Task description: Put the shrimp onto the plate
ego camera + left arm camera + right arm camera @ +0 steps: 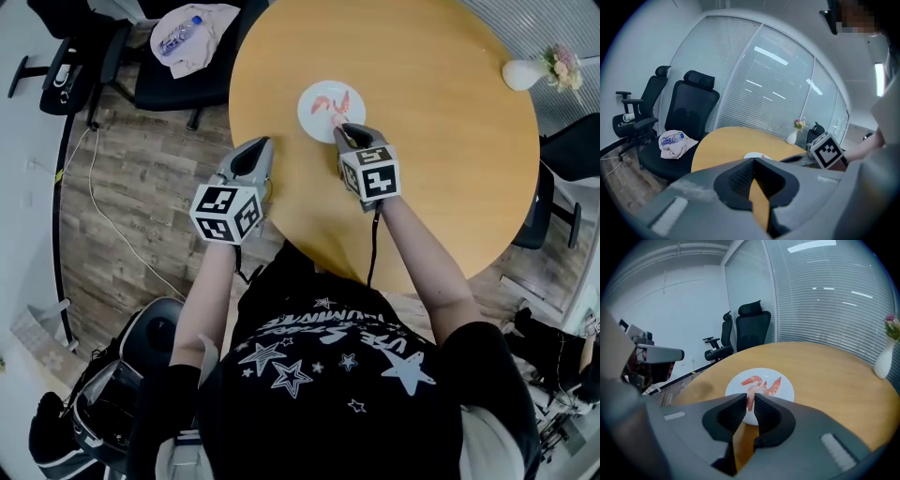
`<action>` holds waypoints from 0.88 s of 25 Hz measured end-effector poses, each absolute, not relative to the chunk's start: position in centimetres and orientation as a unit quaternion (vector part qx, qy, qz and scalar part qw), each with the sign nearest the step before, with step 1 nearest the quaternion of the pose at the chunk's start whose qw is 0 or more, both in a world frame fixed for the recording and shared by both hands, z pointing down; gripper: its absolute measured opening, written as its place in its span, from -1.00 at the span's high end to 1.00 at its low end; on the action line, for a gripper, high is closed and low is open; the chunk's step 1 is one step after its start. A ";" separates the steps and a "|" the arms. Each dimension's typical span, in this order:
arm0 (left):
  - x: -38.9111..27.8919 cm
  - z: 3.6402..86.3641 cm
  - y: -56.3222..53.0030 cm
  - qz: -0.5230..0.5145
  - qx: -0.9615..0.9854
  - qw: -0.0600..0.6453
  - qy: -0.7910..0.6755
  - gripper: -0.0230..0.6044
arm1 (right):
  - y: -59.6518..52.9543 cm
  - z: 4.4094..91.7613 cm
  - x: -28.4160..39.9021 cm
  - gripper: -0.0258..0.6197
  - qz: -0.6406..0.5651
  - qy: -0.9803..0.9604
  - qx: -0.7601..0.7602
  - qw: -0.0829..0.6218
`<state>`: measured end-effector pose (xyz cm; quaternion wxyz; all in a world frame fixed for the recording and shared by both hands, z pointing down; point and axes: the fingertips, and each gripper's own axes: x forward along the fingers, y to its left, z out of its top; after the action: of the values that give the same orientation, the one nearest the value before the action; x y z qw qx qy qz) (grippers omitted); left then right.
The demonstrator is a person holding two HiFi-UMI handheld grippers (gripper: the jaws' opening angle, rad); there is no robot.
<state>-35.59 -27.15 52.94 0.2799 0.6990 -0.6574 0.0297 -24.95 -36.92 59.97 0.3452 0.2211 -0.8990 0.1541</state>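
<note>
A white plate (331, 110) lies on the round wooden table (441, 150), with two pink shrimp (753, 379) (775, 385) side by side on it. My right gripper (342, 128) sits at the plate's near edge, shut on a third shrimp (750, 398). That shrimp hangs between the pads over the plate's near rim (787, 397); whether it touches the plate is unclear. My left gripper (261, 145) hovers over the table's left edge, well left of the plate. In the left gripper view my left gripper (753, 161) is shut on nothing, and the plate (752, 155) shows just beyond its tips.
A white vase with flowers (527, 73) stands at the table's far right. A black office chair holding a cloth and a water bottle (192, 36) is off the table's far left. More chairs (752, 329) stand behind, and a cable (103, 211) runs over the wooden floor.
</note>
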 end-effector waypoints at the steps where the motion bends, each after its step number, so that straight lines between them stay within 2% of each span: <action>1: -35.6 53.1 -27.2 0.030 0.700 0.281 -0.656 0.92 | -37.0 60.2 -25.1 0.76 0.153 -0.898 0.221 0.348; 22: -36.0 54.6 -26.8 0.028 0.705 0.299 -0.642 0.92 | -36.5 62.8 -26.9 0.75 0.164 -0.883 0.215 0.384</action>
<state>-35.97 -26.78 54.65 0.2991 0.7049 -0.6425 0.0285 -26.88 -36.51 62.83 0.3843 0.2147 -0.8827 0.1642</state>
